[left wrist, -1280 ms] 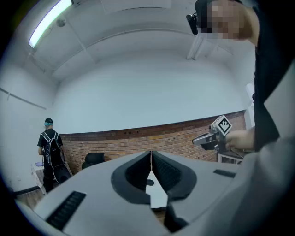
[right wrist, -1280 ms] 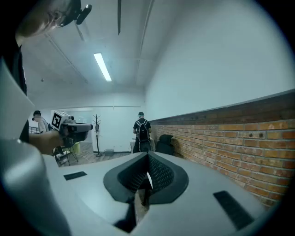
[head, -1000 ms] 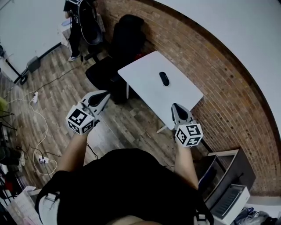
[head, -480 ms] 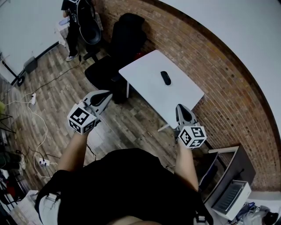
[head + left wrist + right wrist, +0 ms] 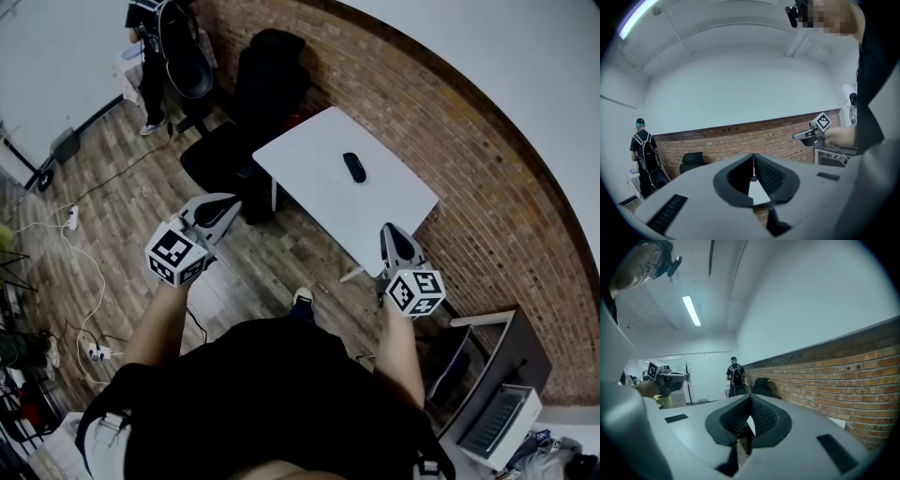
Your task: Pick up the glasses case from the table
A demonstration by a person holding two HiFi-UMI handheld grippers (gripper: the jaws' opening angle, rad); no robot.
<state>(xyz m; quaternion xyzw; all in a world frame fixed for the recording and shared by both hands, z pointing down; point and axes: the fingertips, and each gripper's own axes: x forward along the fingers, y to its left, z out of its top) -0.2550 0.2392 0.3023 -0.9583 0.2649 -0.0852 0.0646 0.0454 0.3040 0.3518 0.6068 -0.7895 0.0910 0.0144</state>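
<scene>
Both forearms reach forward, roughly level. The left gripper (image 5: 223, 204) and right gripper (image 5: 392, 232) have their jaws pressed together, empty. The glasses case (image 5: 353, 167) lies on the far white table (image 5: 309, 155), well apart from both.

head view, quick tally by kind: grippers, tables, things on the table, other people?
Grey hand-held two-jaw grippers: 2 (left gripper, right gripper)
White rectangular table: 1
Black oblong glasses case on the table: 1
Person with a black backpack, standing at the far wall: 1
Total: 5
</scene>
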